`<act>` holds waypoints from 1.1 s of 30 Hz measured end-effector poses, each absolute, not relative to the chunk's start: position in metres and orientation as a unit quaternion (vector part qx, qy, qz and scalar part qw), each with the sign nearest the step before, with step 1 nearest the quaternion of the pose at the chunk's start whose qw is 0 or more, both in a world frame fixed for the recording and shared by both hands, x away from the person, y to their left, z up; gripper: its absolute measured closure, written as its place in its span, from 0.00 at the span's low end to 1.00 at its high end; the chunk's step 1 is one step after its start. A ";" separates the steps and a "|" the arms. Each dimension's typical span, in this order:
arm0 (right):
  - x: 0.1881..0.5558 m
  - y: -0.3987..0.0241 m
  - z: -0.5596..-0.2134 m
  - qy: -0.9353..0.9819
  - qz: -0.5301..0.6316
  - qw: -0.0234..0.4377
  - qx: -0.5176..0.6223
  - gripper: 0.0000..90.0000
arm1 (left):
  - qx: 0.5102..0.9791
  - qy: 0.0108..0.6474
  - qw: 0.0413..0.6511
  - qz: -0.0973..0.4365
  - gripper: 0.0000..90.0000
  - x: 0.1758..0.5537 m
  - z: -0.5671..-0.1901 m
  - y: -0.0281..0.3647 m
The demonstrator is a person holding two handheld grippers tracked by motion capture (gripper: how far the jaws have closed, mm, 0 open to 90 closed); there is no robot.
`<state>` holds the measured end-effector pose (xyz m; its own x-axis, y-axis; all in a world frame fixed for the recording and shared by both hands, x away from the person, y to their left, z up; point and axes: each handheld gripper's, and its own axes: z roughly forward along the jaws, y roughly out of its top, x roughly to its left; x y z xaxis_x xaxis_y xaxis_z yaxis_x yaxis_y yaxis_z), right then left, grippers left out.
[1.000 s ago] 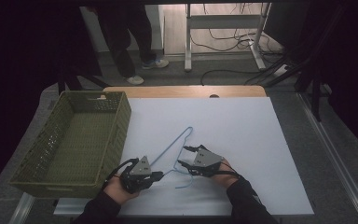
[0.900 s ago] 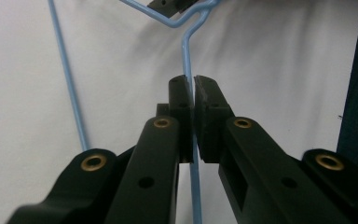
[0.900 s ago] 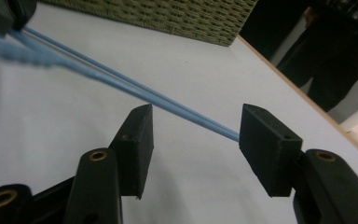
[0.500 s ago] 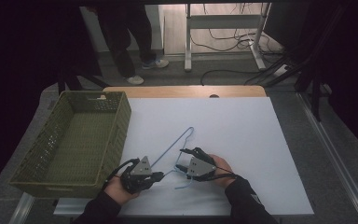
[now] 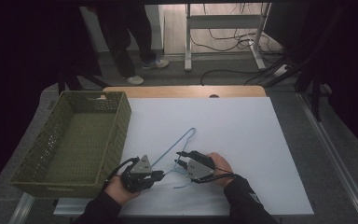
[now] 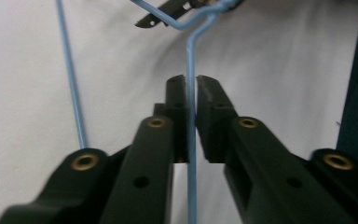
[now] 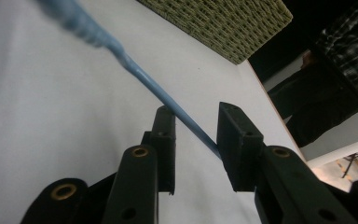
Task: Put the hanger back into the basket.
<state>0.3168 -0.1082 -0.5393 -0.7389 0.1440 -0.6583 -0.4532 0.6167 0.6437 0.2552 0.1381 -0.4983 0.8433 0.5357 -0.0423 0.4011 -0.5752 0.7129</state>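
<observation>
A blue wire hanger lies on the white table, hook pointing away from me. My left gripper sits at its near left. Its jaws have just been opening, and the wire runs between the pads with a thin gap. My right gripper reaches in from the right at the hanger's near corner. Its jaws have just been closing. In the right gripper view the wire slants across from one pad to the other of that gripper, touching both.
A green woven basket stands at the table's left, close to my left hand, and its wall rises ahead in the right gripper view. A person's legs stand beyond the far edge. Desk frames and cables lie on the floor behind.
My right gripper has shifted a little to the left, in onto the hanger's near corner. The left hand and the hanger have stayed in place.
</observation>
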 end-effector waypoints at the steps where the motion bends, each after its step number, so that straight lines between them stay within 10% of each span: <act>1: 0.317 -0.107 -0.538 0.828 0.432 0.345 -0.091 0.76 | 0.885 0.266 0.372 0.092 0.84 0.255 -0.498 0.138; 11: 0.318 -0.109 -0.534 0.834 0.433 0.332 -0.084 0.75 | 0.896 0.277 0.327 0.113 0.73 0.255 -0.501 0.125; 26: 0.318 -0.109 -0.526 0.834 0.445 0.319 -0.067 0.75 | 0.906 0.246 0.303 0.166 0.96 0.249 -0.500 0.116; 33: 0.314 -0.118 -0.513 0.828 0.464 0.312 -0.036 0.54 | 0.889 0.264 0.316 0.199 0.96 0.249 -0.495 0.123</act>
